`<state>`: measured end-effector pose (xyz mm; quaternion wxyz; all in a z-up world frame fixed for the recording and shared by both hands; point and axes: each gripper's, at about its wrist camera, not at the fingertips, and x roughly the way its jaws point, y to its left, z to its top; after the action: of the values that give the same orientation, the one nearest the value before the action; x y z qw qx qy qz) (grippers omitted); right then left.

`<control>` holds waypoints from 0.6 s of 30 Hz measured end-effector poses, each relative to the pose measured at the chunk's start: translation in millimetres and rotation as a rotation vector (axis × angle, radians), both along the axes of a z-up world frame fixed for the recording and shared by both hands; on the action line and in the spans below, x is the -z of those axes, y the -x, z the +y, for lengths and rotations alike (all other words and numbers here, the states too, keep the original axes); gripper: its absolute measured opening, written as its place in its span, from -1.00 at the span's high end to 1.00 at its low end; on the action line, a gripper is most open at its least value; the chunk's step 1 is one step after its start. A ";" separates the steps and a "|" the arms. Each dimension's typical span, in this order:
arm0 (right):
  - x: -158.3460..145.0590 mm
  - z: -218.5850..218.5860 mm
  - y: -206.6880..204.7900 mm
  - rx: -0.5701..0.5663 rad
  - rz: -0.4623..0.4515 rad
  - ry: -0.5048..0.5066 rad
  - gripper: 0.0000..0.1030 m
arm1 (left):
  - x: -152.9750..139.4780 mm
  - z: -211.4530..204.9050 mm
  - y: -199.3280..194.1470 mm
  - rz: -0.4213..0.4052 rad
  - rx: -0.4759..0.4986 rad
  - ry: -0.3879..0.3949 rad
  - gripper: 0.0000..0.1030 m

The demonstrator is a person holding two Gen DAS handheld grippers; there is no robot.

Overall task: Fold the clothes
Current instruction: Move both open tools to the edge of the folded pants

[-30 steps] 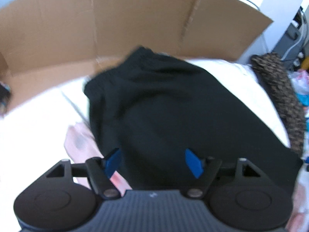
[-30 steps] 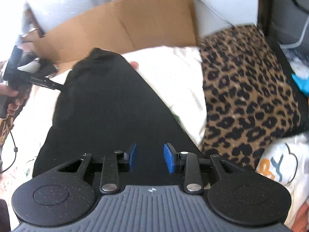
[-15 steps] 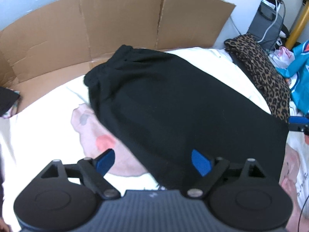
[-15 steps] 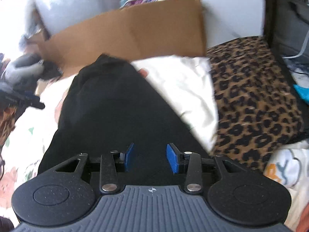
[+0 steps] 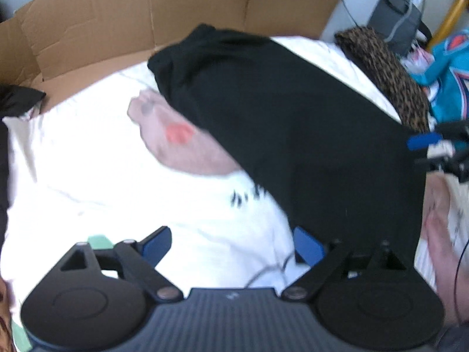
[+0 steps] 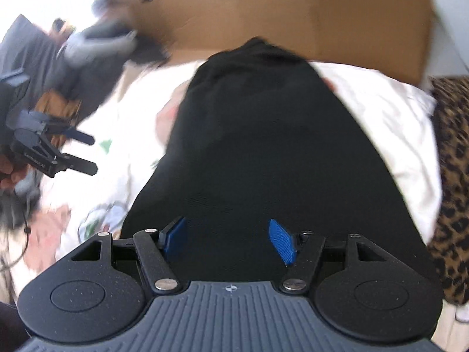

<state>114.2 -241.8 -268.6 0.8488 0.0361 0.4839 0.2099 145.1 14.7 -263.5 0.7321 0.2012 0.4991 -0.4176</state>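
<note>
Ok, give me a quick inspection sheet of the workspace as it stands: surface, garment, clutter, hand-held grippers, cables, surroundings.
Surface: white printed sheet, rumpled.
Job's things: black garment lying flat on the sheet, neither hand-held gripper clamped on it.
Clutter: leopard-print fabric beside the sheet; teal garment beyond it.
Grippers: left hand-held gripper open over the sheet at the garment's edge, jaws closing slightly; right hand-held gripper open over the garment, jaws opening.
Cables: thin dark cable on the sheet near the left hand-held gripper.
Surroundings: cardboard panel standing behind the sheet.
</note>
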 end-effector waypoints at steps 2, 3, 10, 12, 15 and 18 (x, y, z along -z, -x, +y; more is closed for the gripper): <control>-1.0 17.8 0.4 -0.067 0.010 0.026 -0.33 | 7.8 9.5 6.9 0.028 -0.005 0.022 -0.54; -0.2 24.9 0.3 -0.089 0.018 0.029 -0.33 | 12.2 14.0 9.4 0.049 -0.013 0.036 -0.51; 3.9 53.7 4.2 -0.160 0.091 0.060 -0.33 | 35.0 22.3 25.2 0.088 -0.011 0.077 0.02; 1.8 59.9 7.5 -0.186 0.101 0.079 -0.33 | 39.3 19.8 31.7 0.086 0.008 0.093 0.07; 4.3 72.4 12.2 -0.235 0.116 0.104 -0.32 | 45.8 15.9 41.5 0.083 0.036 0.116 0.17; 7.3 86.4 19.0 -0.286 0.123 0.129 -0.32 | 56.8 9.4 49.0 0.087 0.055 0.114 0.22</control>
<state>95.3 -155.4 -275.9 0.7798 -0.0747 0.5475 0.2944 96.0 24.0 -320.3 0.7081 0.1544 0.5002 -0.4738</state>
